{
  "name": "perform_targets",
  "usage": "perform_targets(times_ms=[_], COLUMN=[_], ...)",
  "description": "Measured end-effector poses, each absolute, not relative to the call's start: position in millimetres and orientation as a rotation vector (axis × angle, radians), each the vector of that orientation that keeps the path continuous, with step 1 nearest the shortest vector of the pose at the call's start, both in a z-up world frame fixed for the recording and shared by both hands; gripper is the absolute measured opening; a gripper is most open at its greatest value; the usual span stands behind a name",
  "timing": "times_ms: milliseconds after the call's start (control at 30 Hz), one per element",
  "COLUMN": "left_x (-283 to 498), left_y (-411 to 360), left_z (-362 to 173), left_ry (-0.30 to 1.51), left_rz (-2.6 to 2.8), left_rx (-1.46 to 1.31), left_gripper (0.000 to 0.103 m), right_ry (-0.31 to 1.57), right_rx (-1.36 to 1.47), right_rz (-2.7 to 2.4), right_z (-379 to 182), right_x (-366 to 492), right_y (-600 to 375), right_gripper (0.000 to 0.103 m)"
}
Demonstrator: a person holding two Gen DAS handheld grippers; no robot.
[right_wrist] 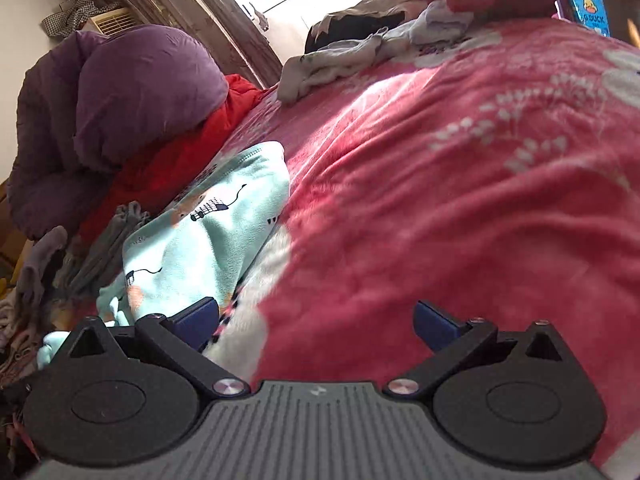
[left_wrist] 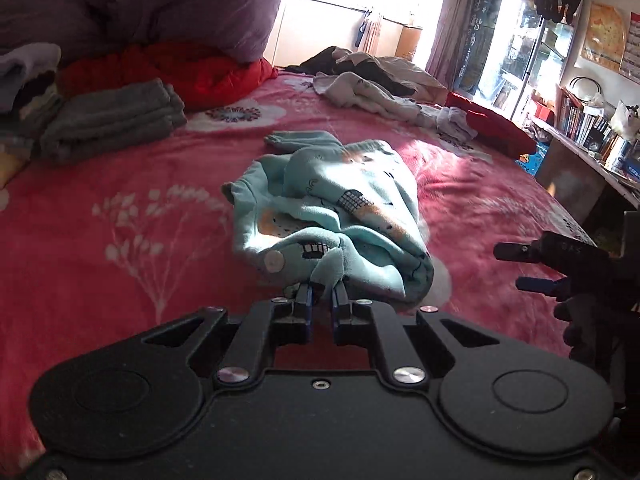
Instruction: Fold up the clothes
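Observation:
A mint-green printed garment (left_wrist: 332, 216) lies bunched on the pink floral bedspread (left_wrist: 120, 216). My left gripper (left_wrist: 321, 292) is shut on a pinch of its near edge, with the cloth trailing away from the fingers. In the left wrist view my right gripper (left_wrist: 520, 268) shows at the right edge, open, a hand behind it. In the right wrist view the right gripper (right_wrist: 316, 322) stands open over the bedspread (right_wrist: 460, 200) with nothing between its fingers. The green garment (right_wrist: 208, 232) lies to its left, by the left finger (right_wrist: 196, 320).
Folded grey clothes (left_wrist: 116, 120) sit at the left, in front of a red quilt (left_wrist: 188, 76) and purple duvet (left_wrist: 160, 4). A heap of unfolded clothes (left_wrist: 376, 84) lies at the far side. A bookshelf (left_wrist: 592, 128) stands right of the bed.

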State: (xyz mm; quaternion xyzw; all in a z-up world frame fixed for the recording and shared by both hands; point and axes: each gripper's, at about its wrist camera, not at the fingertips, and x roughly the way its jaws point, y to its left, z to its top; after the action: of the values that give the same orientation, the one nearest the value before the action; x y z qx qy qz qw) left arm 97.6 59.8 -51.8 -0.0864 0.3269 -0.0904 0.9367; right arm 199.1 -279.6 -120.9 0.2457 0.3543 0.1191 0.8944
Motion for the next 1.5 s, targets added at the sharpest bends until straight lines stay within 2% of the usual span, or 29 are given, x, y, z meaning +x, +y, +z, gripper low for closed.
perform_targets(times_ms=[100, 500, 633, 833, 967, 1100, 1333, 1500], left_x=[69, 14, 8, -2, 7, 19, 63, 121], left_y=[51, -30, -47, -15, 17, 47, 86, 99], left_z=[-59, -84, -88, -62, -46, -34, -47, -83], left_ry=[0.686, 0.729, 0.791, 0.755, 0.743, 0.714, 0.731, 0.813], left_rz=[-0.232, -0.490, -0.600, -0.543, -0.360, -0.225, -0.111, -0.089], left_rx=[-0.209, -0.138, -0.105, -0.200, -0.268, -0.345, -0.514, -0.585], left_gripper=[0.006, 0.006, 0.011, 0.023, 0.027, 0.050, 0.053, 0.053], right_ry=[0.768, 0.805, 0.796, 0.756, 0.738, 0.711, 0.739, 0.777], right_rx=[0.495, 0.565, 0.590, 0.607, 0.536, 0.377, 0.307, 0.453], right_rz=[0.256, 0.338, 0.321, 0.310, 0.327, 0.340, 0.374, 0.334], right_z=[-125, -123, -125, -120, -113, -106, -115, -134], right_x=[173, 102, 85, 74, 72, 66, 70, 87], right_y=[-268, -267, -277, -289, -280, -257, -239, -254], right_gripper=[0.096, 0.084, 0.083, 0.083, 0.083, 0.083, 0.083, 0.071])
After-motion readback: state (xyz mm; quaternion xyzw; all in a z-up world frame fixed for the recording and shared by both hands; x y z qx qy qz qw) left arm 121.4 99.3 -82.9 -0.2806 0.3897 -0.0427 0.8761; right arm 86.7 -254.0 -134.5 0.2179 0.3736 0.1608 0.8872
